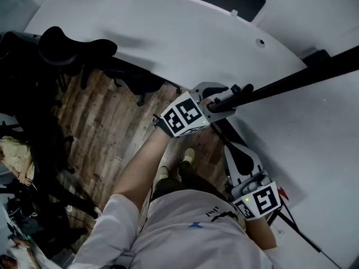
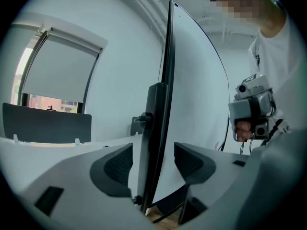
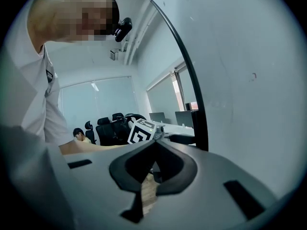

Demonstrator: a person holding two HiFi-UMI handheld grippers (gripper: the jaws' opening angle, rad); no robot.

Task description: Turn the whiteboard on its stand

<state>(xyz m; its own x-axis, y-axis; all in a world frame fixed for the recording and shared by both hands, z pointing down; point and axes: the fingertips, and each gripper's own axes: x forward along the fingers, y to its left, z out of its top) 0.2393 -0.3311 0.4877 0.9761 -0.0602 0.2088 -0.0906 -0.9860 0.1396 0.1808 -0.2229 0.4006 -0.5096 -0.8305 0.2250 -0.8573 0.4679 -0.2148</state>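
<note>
Head view: the whiteboard (image 1: 314,128) stands upright, the left hand-held gripper (image 1: 224,101) at its black frame (image 1: 291,83). Left gripper view: jaws apart astride that frame, not pressing; we judge the whiteboard stiff and slick-faced, best held there. Right gripper view: the right hand-held gripper (image 3: 153,164) is closed and empty, beside the whiteboard.

The whiteboard (image 2: 199,109) (white face, thin black frame) stands upright, seen almost edge-on, with its stand's dark post (image 2: 154,147) against the near edge.
</note>
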